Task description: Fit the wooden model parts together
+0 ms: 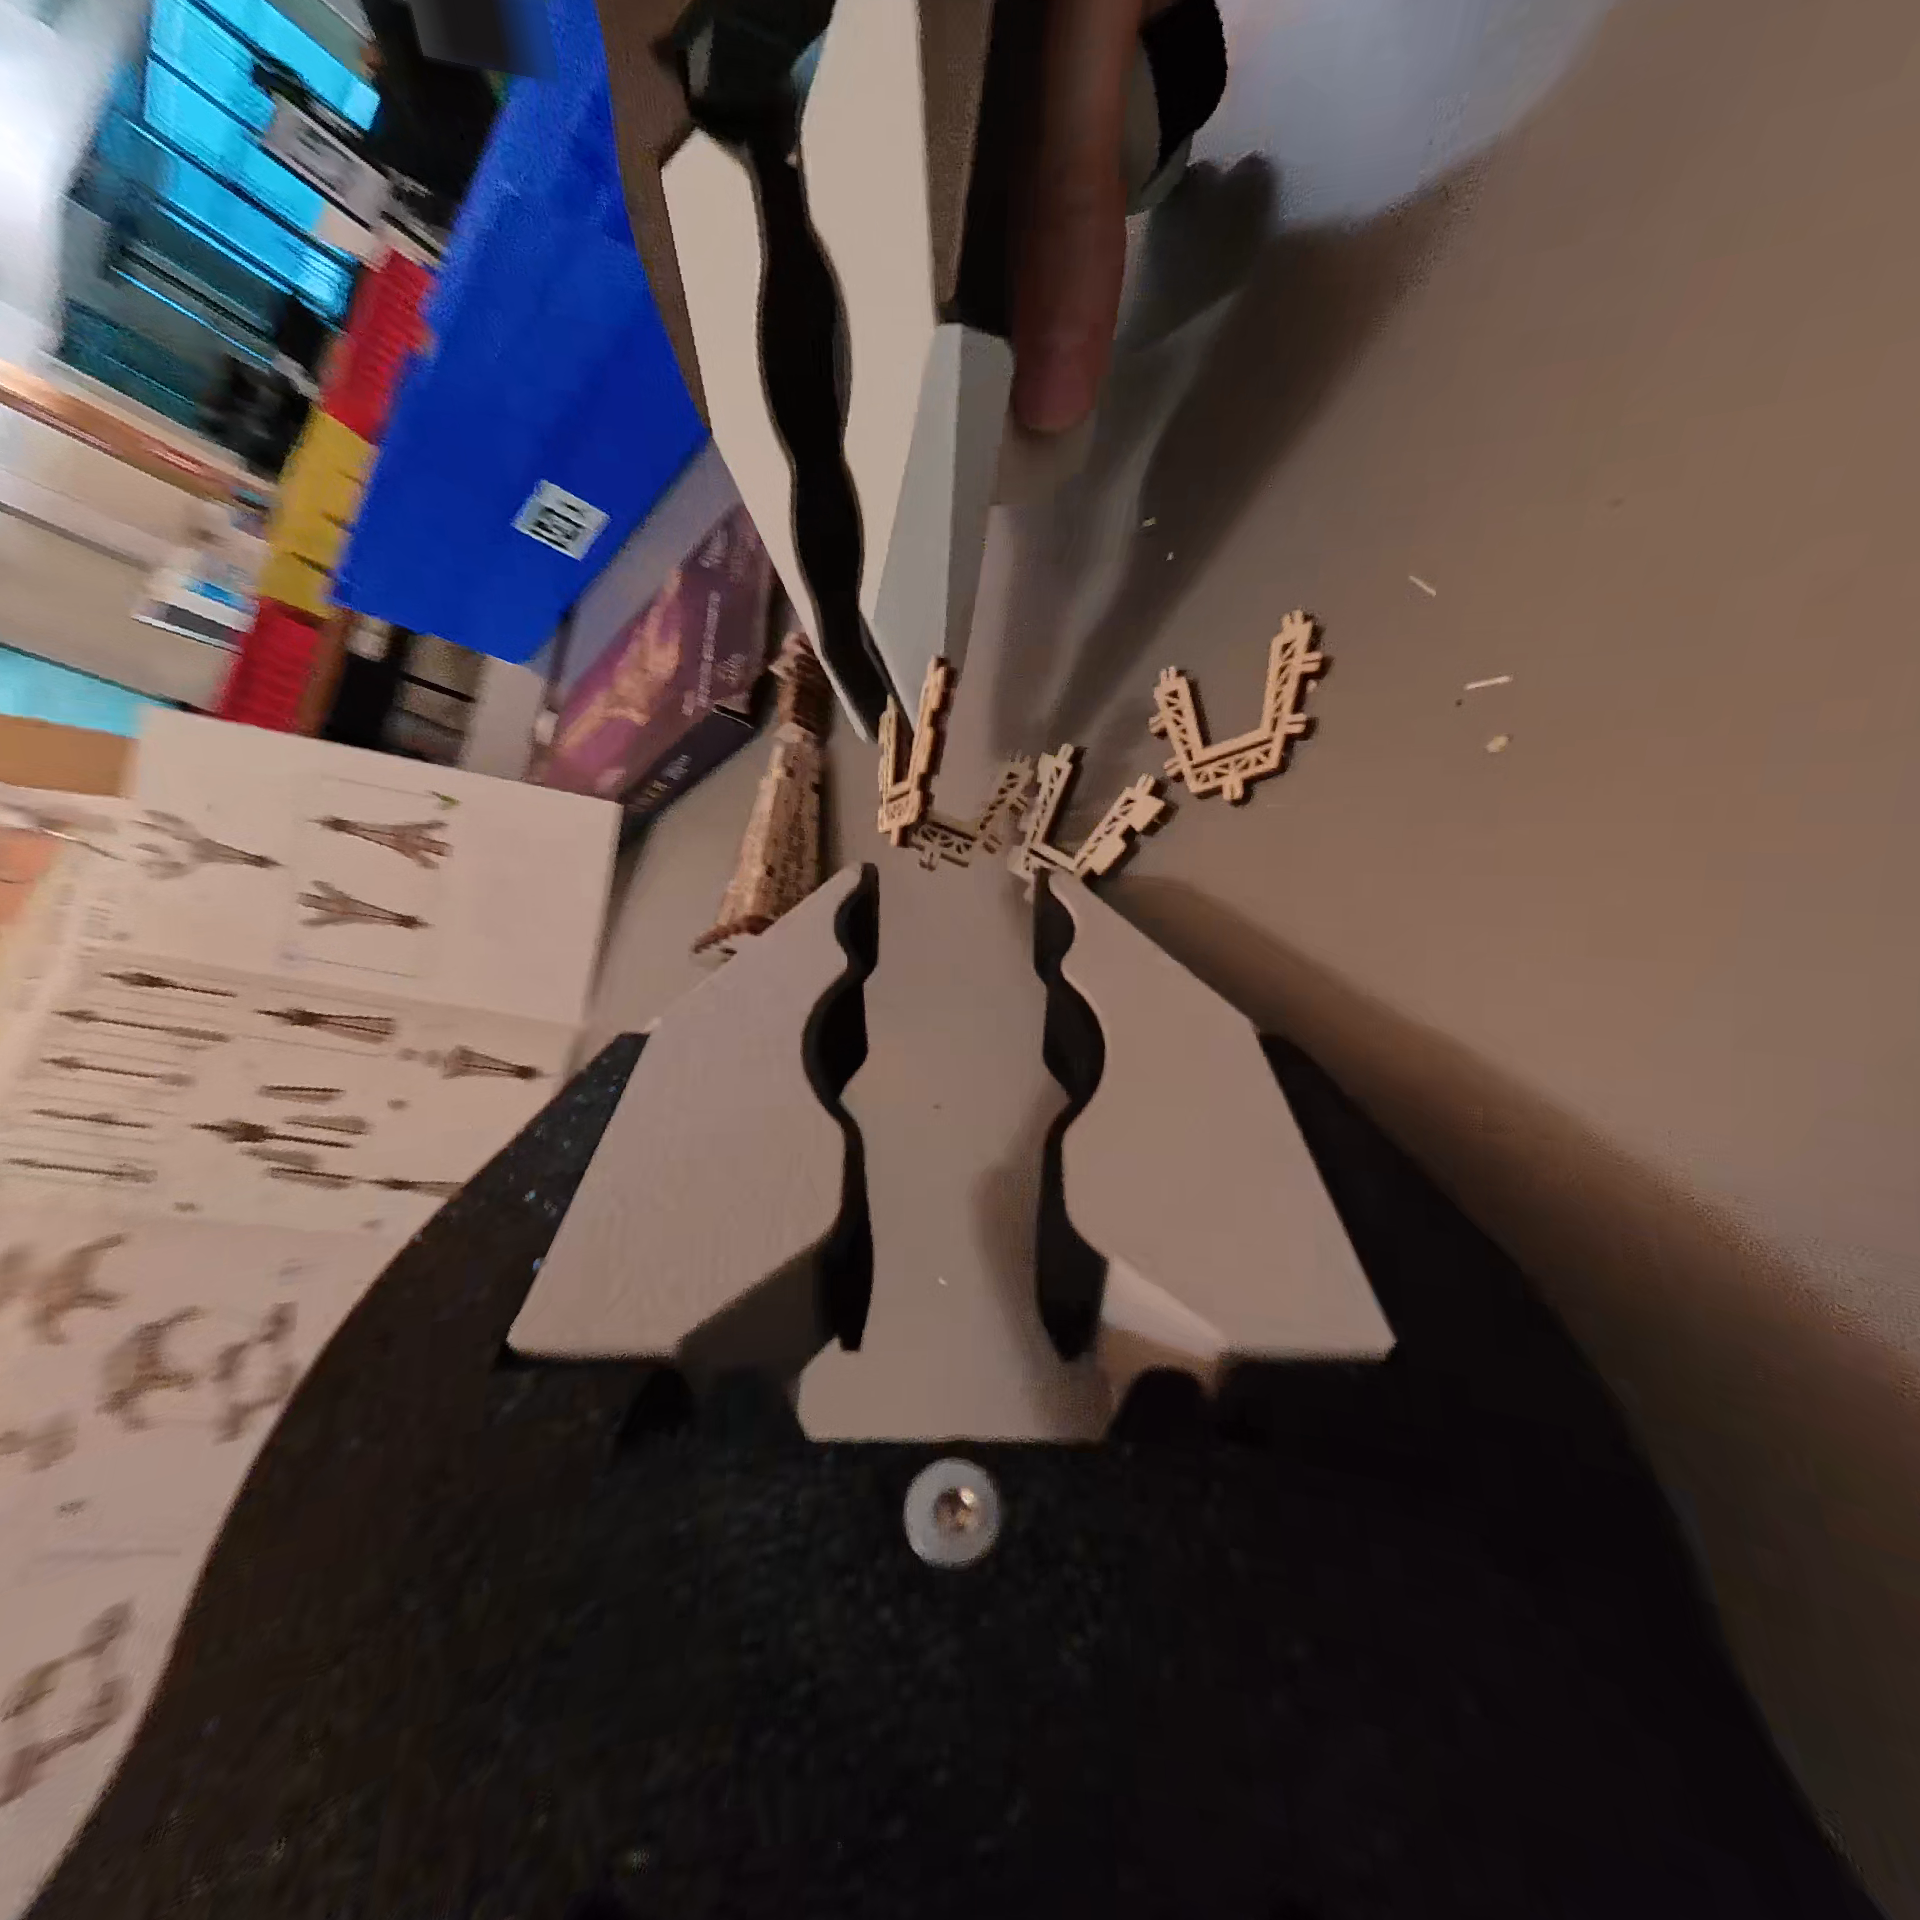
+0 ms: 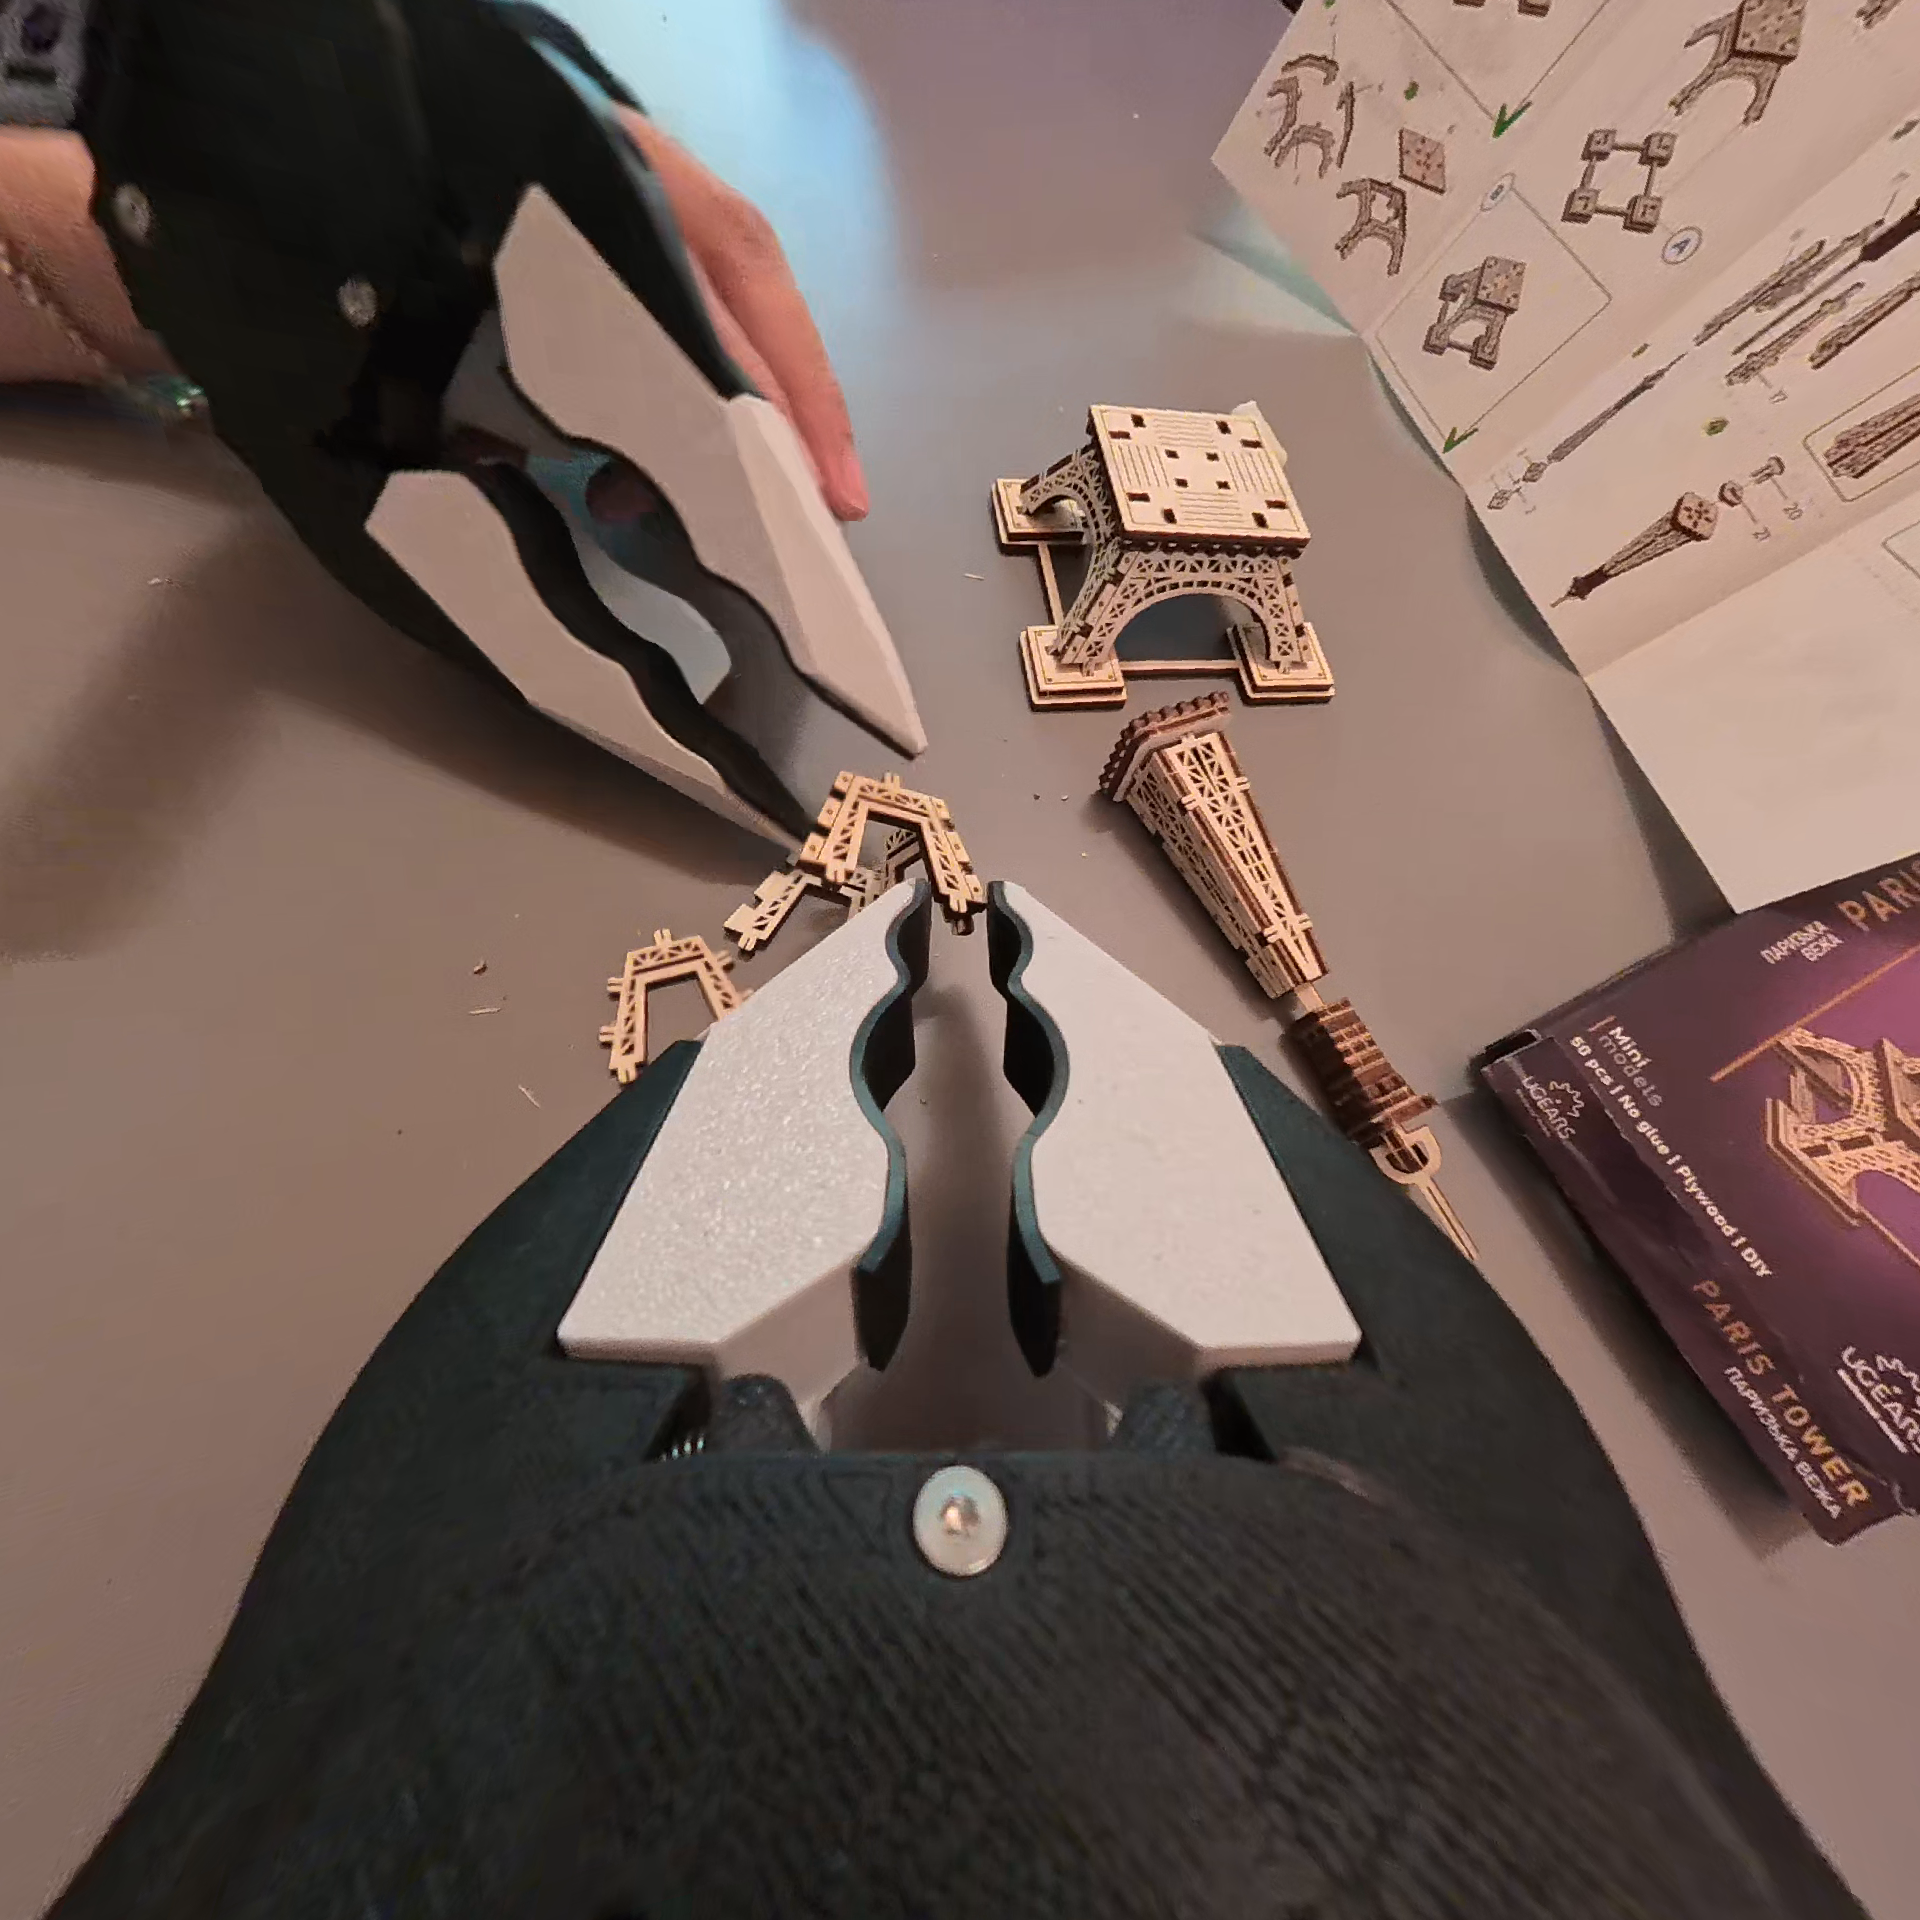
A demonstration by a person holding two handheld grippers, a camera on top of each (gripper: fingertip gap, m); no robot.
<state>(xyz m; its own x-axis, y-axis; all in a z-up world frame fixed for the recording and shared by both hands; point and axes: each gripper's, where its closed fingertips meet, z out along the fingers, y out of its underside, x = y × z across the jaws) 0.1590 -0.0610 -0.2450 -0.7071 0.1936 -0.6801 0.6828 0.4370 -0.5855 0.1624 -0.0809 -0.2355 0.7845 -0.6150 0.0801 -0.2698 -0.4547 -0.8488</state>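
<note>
**A:** Step in hand?

**B:** Picking up, not joining yet. Both my claws converge on the loose arch pieces (image 2: 883,842) lying flat mid-table. My right gripper (image 2: 958,896) is narrowly parted, holding nothing, tips just over the nearest arch. My left gripper (image 2: 862,774) stands wider, also empty, one tip touching the far side of the same pile.

**A:** The rest of the model?

**B:** Tower base (image 2: 1164,551) upright beyond the arches, spire section (image 2: 1226,883) lying on its side just right of them. Instruction sheet (image 2: 1621,312) and purple box (image 2: 1745,1122) toward the table's right edge.

**A:** Next move?

**B:** My guess: lift one thin arch by its edge. It lies flat, so a tip must get under it.
</note>
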